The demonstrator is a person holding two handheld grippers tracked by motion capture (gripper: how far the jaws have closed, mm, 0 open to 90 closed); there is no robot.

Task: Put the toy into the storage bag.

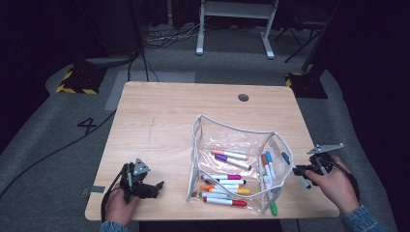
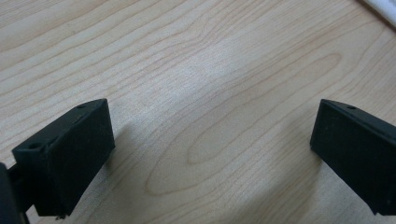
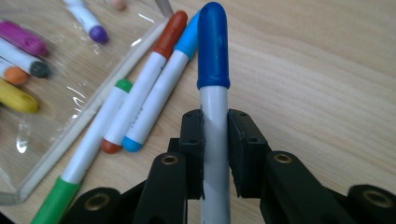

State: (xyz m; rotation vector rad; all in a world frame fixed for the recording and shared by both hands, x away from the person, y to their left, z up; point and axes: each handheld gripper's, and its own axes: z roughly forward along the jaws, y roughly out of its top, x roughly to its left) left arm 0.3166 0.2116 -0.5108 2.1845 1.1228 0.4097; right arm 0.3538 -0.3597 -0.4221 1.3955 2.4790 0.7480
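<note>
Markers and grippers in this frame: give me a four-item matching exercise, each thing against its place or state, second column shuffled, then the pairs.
Things:
1. dark blue marker
2. green marker
3. left gripper
4. yellow marker

Places or states:
A. inside the clear pouch
B. open, nothing between its jaws
C. clamped in the right gripper
D. on the table beside the red and light blue ones

Pairs: 1-C, 2-D, 3-B, 4-A

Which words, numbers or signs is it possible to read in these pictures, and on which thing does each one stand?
"4": a large black number on the grey floor, left of the table.
Small grey print on the red-capped marker's white barrel: too blurred to read.
Nothing else is legible.
</note>
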